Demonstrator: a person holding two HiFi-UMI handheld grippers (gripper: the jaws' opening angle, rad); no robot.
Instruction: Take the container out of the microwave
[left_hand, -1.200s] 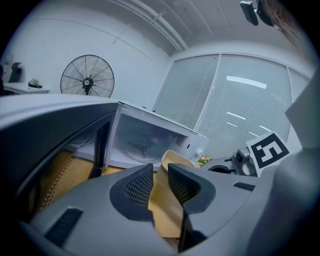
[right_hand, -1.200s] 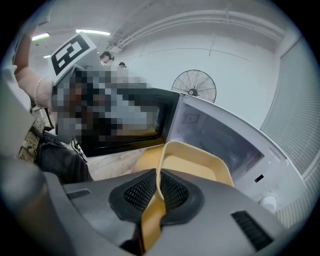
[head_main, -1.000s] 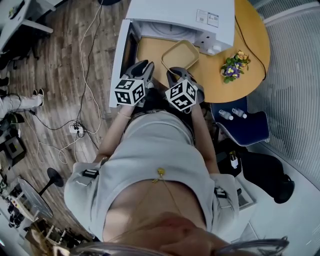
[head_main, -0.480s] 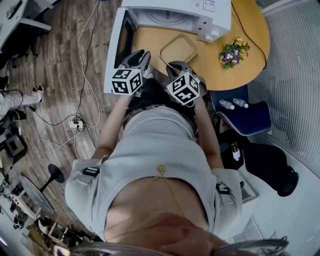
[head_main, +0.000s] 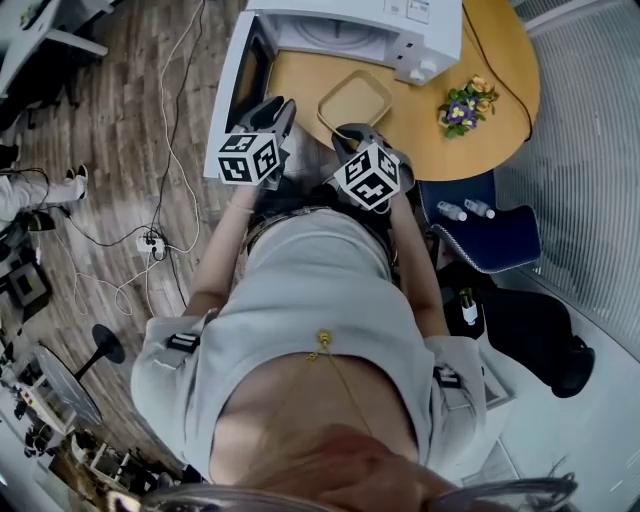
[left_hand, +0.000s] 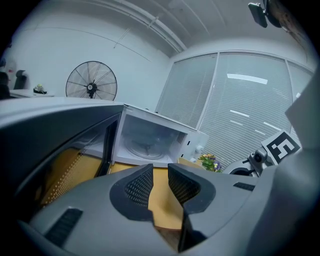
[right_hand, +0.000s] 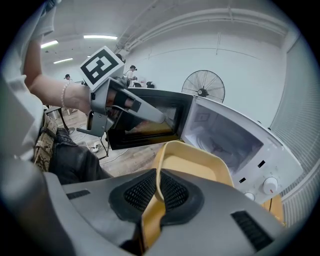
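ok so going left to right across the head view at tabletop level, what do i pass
open microwave door → yellow container → flowers

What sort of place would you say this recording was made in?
Probably an office or lab room, not a home kitchen: the microwave stands on a round table beside window blinds, a large fan stands at the far wall, and cables trail over the wood floor.
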